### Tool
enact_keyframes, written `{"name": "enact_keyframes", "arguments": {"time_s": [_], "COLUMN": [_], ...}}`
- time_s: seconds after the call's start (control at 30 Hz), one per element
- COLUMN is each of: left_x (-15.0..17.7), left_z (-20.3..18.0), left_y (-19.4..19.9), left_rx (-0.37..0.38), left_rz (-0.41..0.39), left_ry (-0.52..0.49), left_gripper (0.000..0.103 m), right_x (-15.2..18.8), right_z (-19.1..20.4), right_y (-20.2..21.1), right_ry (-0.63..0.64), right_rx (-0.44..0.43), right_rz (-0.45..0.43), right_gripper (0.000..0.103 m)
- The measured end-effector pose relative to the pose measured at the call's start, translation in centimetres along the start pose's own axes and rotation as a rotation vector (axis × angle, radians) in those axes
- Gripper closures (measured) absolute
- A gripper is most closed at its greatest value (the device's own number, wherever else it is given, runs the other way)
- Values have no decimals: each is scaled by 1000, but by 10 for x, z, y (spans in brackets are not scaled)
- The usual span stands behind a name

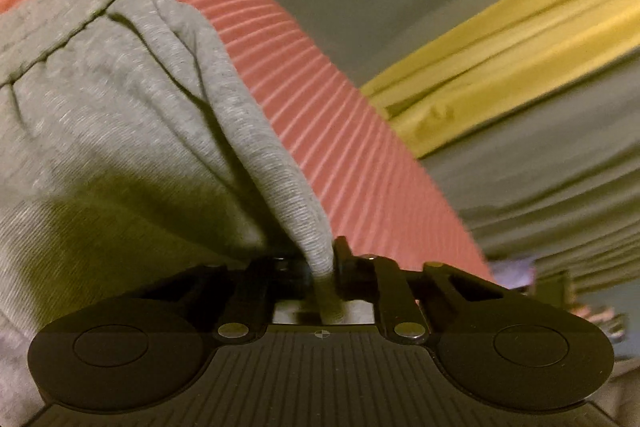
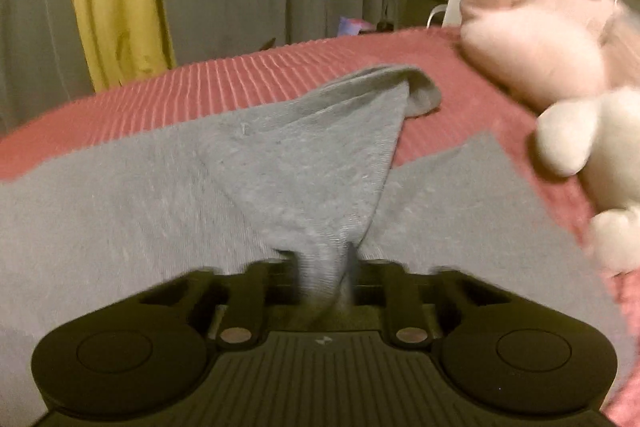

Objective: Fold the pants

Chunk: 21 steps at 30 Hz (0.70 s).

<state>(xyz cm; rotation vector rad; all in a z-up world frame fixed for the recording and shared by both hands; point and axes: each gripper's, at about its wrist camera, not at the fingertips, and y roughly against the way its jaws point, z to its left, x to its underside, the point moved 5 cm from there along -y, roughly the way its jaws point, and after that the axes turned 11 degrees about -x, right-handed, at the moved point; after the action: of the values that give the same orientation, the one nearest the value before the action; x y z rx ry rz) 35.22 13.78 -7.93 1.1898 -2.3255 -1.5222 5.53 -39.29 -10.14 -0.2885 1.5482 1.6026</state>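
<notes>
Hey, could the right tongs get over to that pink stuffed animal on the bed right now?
Probably not as things stand. The right tongs are shut on a fold of the grey pants, so they are not free. The way to the pink stuffed animal across the red bedspread looks open otherwise.

Left wrist view sits low, tilted hard, looking along left gripper (image 1: 320,263) very close over grey pants (image 1: 120,131) toward yellow curtain (image 1: 512,67). Right wrist view is level, close behind right gripper (image 2: 324,263), facing far across red bedspread (image 2: 248,79) to plush toys (image 2: 540,43) at right. Both share pants, bedspread, curtain
</notes>
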Motion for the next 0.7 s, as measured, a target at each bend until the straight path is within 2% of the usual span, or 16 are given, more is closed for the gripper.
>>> {"name": "enact_keyframes", "arguments": {"time_s": [0.1, 0.2, 0.3, 0.37, 0.4, 0.43, 0.5, 0.57, 0.6, 0.7], "left_x": [-2, 7, 41, 72, 89, 106, 131, 146, 148, 141], "left_z": [2, 3, 20, 43, 57, 73, 104, 133, 146, 170], "left_y": [40, 99, 172, 201, 205, 203, 190, 175, 169, 165], "left_rx": [59, 95, 176, 193, 177, 136, 18, -59, -89, -140], "left_rz": [-56, -185, -304, -312, -280, -232, -157, -86, -63, -79], "left_ry": [-22, -135, -225, -232, -214, -201, -163, -123, -87, -13], "left_gripper": [93, 93, 92, 90, 85, 81, 81, 81, 75, 62], "right_x": [-17, -45, -56, -48, -39, -28, 6, 43, 60, 85], "right_z": [-10, -23, -43, -59, -68, -75, -92, -114, -126, -147], "right_y": [6, 47, 103, 137, 149, 155, 155, 139, 129, 109], "right_ry": [-92, -220, -349, -395, -412, -424, -451, -516, -565, -620], "right_rx": [-40, -141, -248, -287, -291, -281, -211, -124, -89, -49], "right_rz": [-22, -144, -272, -325, -326, -310, -235, -112, -54, 32], "right_gripper": [97, 97, 97, 97, 97, 97, 97, 97, 97, 92]}}
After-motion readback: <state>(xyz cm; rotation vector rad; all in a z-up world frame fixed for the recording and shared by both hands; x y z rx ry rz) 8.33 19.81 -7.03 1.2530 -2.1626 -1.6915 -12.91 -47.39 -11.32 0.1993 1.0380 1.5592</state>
